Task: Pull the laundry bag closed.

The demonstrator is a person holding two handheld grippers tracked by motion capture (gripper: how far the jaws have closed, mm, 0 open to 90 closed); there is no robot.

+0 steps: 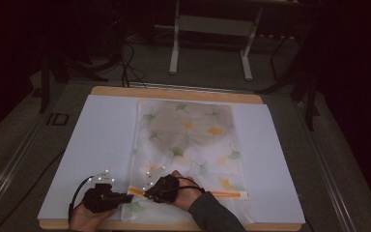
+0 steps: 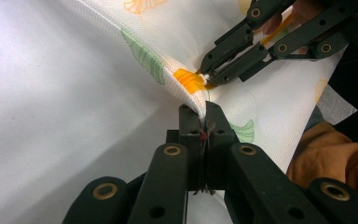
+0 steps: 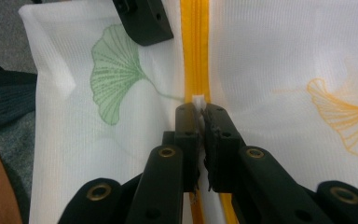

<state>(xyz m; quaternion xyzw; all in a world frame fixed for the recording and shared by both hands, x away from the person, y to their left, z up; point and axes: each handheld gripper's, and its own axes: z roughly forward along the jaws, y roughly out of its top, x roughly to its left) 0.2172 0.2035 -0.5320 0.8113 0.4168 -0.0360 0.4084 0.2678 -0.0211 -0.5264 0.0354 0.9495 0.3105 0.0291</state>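
A white mesh bag (image 1: 188, 140) printed with green and yellow ginkgo leaves lies flat on the white sheet (image 1: 101, 140). An orange zipper (image 1: 224, 194) runs along its near edge. My left gripper (image 1: 125, 197) is shut on a fold of the bag's fabric (image 2: 193, 100) just beside the zipper's end, jaws pressed together (image 2: 203, 112). My right gripper (image 1: 147, 193) is close by on its right, shut on the small white zipper pull (image 3: 198, 99) on the orange zipper (image 3: 194, 46). In the left gripper view the right gripper (image 2: 207, 74) pinches at the orange zipper end (image 2: 189, 79).
The white sheet covers a wooden board (image 1: 174, 93) whose near edge lies under my hands. Behind the board are a grey floor, cables (image 1: 130, 67) and the white legs of a desk (image 1: 175, 48). The surroundings are dark.
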